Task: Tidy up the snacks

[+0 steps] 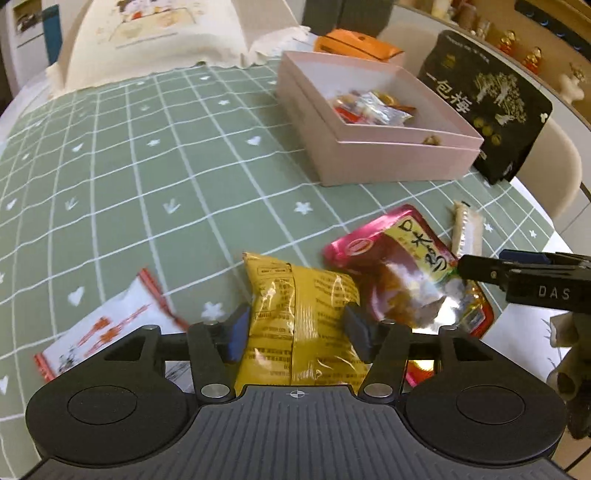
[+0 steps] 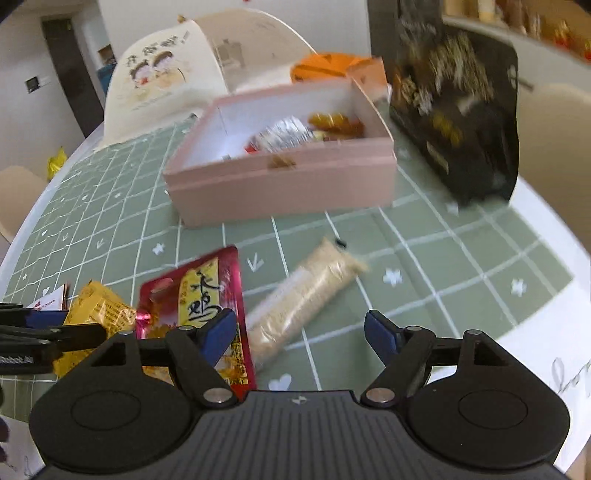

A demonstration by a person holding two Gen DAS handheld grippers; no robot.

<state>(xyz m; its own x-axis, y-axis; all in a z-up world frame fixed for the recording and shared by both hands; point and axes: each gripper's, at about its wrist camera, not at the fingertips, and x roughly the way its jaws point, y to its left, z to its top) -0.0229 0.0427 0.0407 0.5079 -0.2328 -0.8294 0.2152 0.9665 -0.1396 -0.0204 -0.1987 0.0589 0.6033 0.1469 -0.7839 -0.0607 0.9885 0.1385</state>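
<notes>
My left gripper (image 1: 297, 328) has its jaws on both sides of a yellow snack packet (image 1: 301, 325) and is shut on it, low over the green checked tablecloth (image 1: 147, 166). A red snack pouch (image 1: 399, 273) lies to its right; it also shows in the right wrist view (image 2: 207, 295). My right gripper (image 2: 300, 334) is open and empty above a beige cracker stick pack (image 2: 303, 306). The pink box (image 2: 280, 177) holding several wrapped snacks stands beyond; in the left wrist view it (image 1: 369, 147) is at the far right.
A white and red packet (image 1: 107, 325) lies left of my left gripper. A large black snack bag (image 2: 458, 110) stands right of the box. An orange box (image 1: 351, 44) and a cream cushion (image 1: 155, 33) are at the back. The table edge runs along the right.
</notes>
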